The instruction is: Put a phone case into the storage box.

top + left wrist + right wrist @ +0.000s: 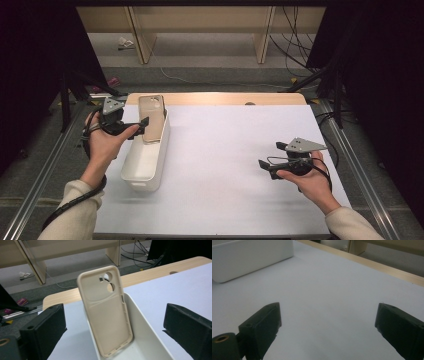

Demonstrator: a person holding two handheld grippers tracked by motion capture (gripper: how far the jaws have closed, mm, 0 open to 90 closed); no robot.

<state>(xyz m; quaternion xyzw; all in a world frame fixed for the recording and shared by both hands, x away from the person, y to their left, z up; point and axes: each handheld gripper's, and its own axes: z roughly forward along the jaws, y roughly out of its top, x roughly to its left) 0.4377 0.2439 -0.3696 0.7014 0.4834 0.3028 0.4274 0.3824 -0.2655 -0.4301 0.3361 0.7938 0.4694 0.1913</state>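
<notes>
High view puts my left gripper, jaws wide, by the beige phone case leaning upright in the far end of the white bin, so I'd judge centring before any pinch wise, while my right gripper idles wide over bare table.

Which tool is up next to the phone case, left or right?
The left tool: its jaws stand open beside the beige phone case, which leans upright in the white bin. The right tool is open over bare tabletop, well away.
</notes>
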